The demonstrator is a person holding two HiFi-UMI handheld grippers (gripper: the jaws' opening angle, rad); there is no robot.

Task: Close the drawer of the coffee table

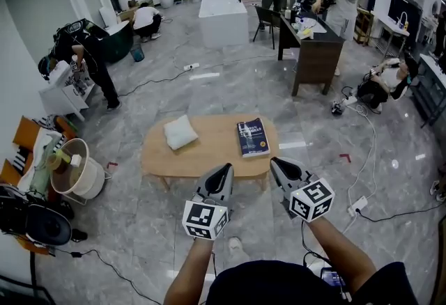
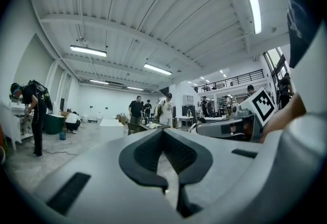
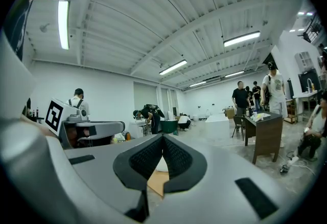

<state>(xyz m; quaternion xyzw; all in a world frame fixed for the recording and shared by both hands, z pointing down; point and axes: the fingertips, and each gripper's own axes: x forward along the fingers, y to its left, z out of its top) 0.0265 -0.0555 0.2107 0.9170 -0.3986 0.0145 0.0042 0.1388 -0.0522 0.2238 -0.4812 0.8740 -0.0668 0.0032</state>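
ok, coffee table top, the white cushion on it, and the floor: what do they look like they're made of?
Coffee table: light wood or wood-look laminate, matte, with an even tan tone. The grain is too small to tell.
Cushion: white fabric, soft-filled, puffy with dented corners.
Floor: polished stone or marble-look tile, glossy, with grey veining, joint lines and reflected lights.

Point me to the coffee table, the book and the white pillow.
coffee table (image 1: 209,152): head view, bare wooden top.
book (image 1: 252,138): head view, middle of its cover.
white pillow (image 1: 180,132): head view, its centre.
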